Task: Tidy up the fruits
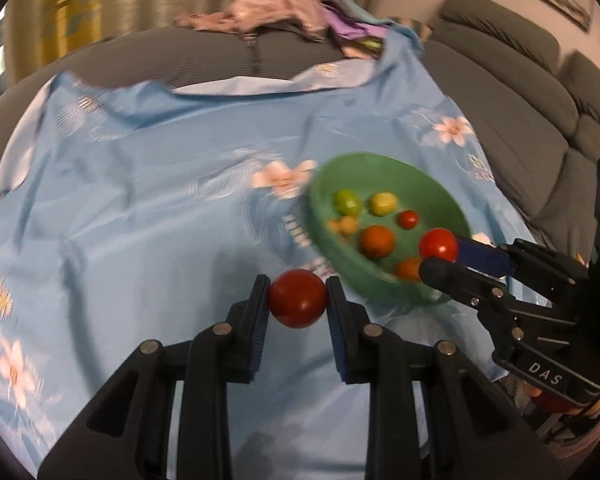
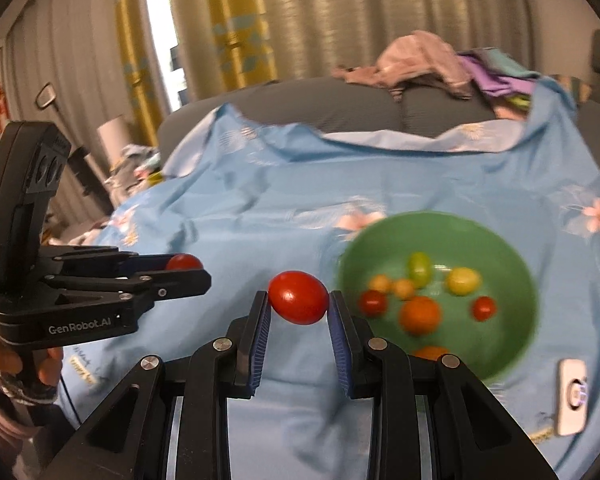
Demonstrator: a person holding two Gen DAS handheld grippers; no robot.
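A green bowl (image 1: 328, 232) (image 2: 512, 248) sits on a light blue flowered cloth and holds several small red, orange, yellow and green tomatoes. My left gripper (image 1: 298, 298) is shut on a dark red tomato (image 1: 298, 300), just left of the bowl above the cloth; it also shows at the left of the right wrist view (image 2: 188, 268). My right gripper (image 2: 299, 300) is shut on a bright red tomato (image 2: 299, 298); in the left wrist view my right gripper (image 1: 440, 254) holds it over the bowl's near rim.
The blue cloth (image 1: 160, 208) covers a grey sofa (image 1: 520, 92). A heap of clothes (image 1: 284, 8) lies at the far edge. A white device (image 2: 572, 396) lies on the cloth to the right of the bowl. Curtains hang behind.
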